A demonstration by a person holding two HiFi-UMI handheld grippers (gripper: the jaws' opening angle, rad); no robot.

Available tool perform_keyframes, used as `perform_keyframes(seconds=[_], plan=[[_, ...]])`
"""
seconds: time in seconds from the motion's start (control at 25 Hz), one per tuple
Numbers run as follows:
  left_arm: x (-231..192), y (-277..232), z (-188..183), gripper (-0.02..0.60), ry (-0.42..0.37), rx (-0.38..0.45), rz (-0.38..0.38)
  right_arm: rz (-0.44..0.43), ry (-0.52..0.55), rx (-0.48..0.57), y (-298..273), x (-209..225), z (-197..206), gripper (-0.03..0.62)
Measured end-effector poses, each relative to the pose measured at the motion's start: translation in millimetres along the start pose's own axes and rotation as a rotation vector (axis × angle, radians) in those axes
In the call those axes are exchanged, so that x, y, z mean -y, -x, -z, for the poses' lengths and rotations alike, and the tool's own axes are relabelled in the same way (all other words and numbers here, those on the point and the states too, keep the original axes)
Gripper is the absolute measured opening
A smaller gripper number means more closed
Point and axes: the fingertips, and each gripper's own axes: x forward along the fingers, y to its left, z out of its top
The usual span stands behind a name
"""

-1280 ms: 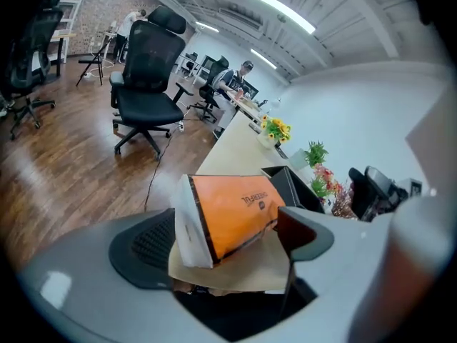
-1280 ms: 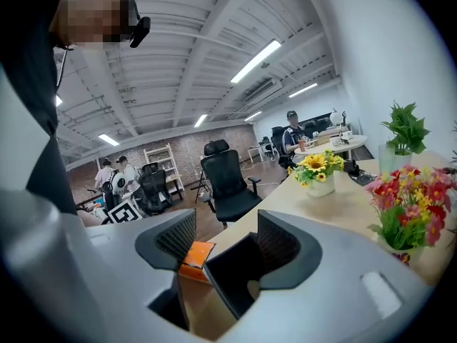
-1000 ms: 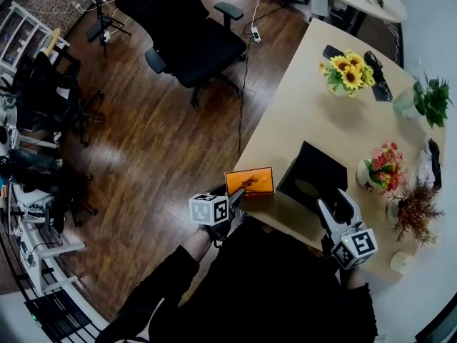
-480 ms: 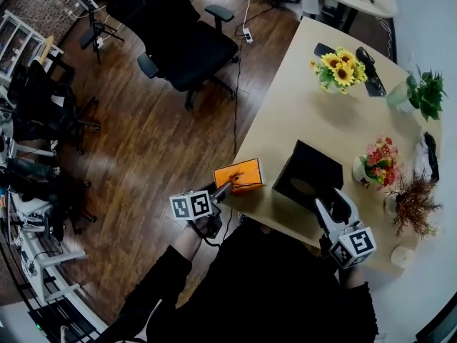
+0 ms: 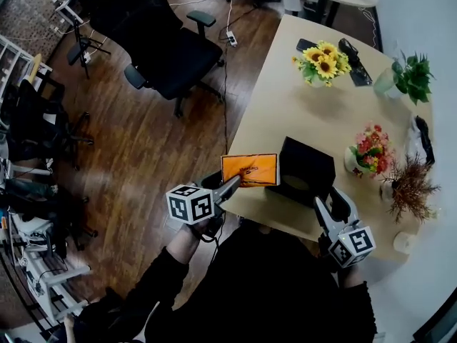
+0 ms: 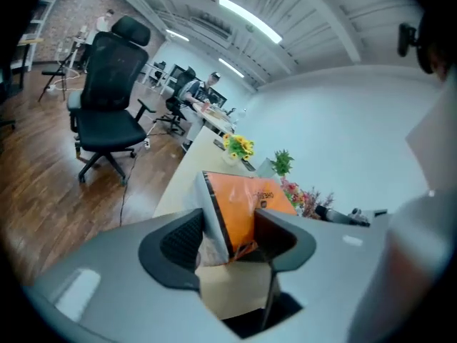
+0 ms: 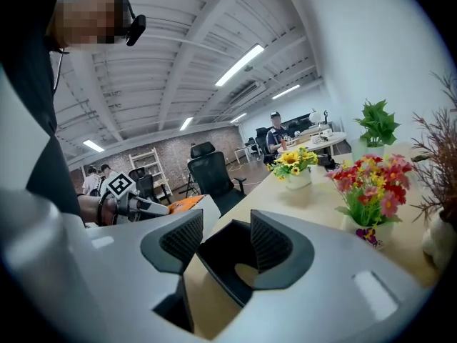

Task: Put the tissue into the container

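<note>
Head view: the left gripper (image 5: pixel 230 184) is holding the orange tissue pack (image 5: pixel 249 168) over the table's (image 5: pixel 285 98) edge, just beside the black container (image 5: pixel 307 166). Left gripper view: its jaws are pinching the pack, whose print is too blurred to read. Right gripper view: the right gripper's (image 7: pixel 225 229) jaws are standing apart, empty, facing the container.

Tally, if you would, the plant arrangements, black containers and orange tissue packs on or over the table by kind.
Plant arrangements: 4 (yellow sunflower bouquet, green leafy potted plant, pink-and-red flower bouquet, brown dried-twig plant)
Black square box container: 1
Orange flat tissue pack: 1
Total: 6
</note>
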Motion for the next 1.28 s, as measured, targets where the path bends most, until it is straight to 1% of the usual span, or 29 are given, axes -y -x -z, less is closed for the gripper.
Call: perform_keyframes(seconds=[0.08, 0.16, 0.36, 0.52, 0.76, 1.0, 1.2, 1.28], plan=[[26, -8, -7, 0.209, -0.059, -0.015, 0.045, 0.029, -0.014, 0.013, 8, 4, -1, 0.207], [47, -19, -10, 0.208, -0.096, -0.042, 0.081, 0.059, -0.034, 0.027, 18, 10, 0, 0.206], [81, -56, 2, 0.207, -0.146, -0.126, 0.151, 0.133, -0.081, 0.065, 41, 27, 8, 0.202], [95, -82, 14, 0.206, -0.18, -0.19, 0.169, 0.189, -0.116, 0.094, 60, 38, 14, 0.198], [102, -110, 33, 0.204, -0.233, -0.27, 0.143, 0.233, -0.15, 0.111, 77, 53, 23, 0.193], [103, -124, 48, 0.202, -0.259, -0.322, 0.107, 0.243, -0.172, 0.13, 85, 60, 28, 0.192], [97, -131, 56, 0.202, -0.298, -0.365, 0.045, 0.242, -0.182, 0.135, 88, 66, 30, 0.19], [94, -133, 57, 0.202, -0.328, -0.381, 0.011, 0.236, -0.184, 0.135, 87, 68, 29, 0.189]])
